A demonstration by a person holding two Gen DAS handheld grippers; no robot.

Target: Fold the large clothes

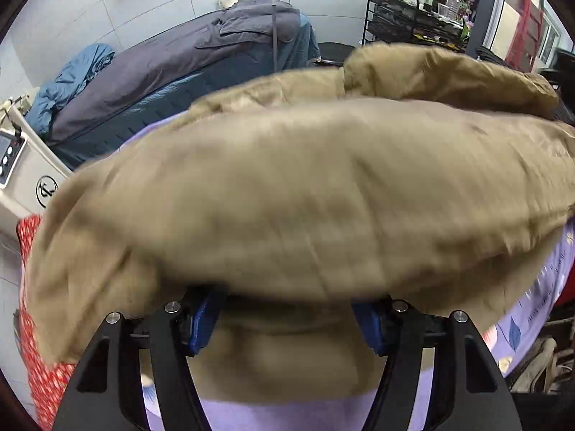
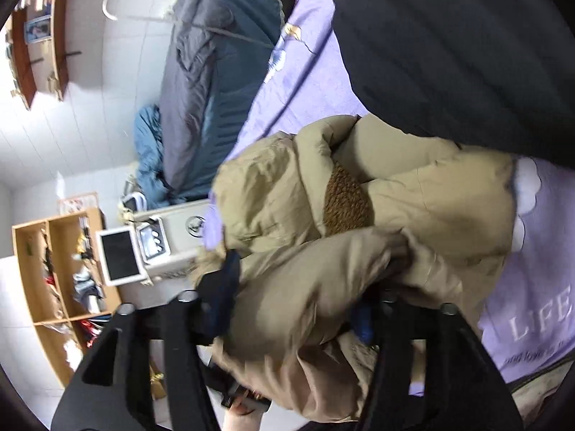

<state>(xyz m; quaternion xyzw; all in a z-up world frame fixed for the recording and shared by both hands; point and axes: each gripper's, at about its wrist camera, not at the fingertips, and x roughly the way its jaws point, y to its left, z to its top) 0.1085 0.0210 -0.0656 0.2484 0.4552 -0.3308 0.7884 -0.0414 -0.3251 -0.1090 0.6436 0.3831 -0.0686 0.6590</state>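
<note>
The tan coat (image 1: pixel 305 194) lies bunched on the lavender sheet (image 2: pixel 312 82). The left claw (image 1: pixel 287 323), spread wide, sits under its fold; the right claw (image 2: pixel 294 312) pinches a sleeve.

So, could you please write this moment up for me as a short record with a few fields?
garment: tan padded coat, bunched up, brown fleece lining showing
surface: purple sheet with a printed pattern
left gripper: blue pads apart, coat draped over the fingertips; grip unclear
right gripper: a fold of coat lies between its fingers; grip unclear
nearby: black garment on the sheet beyond the coat; grey and blue bedding by the wall
image: motion blur on the coat in both views
</note>
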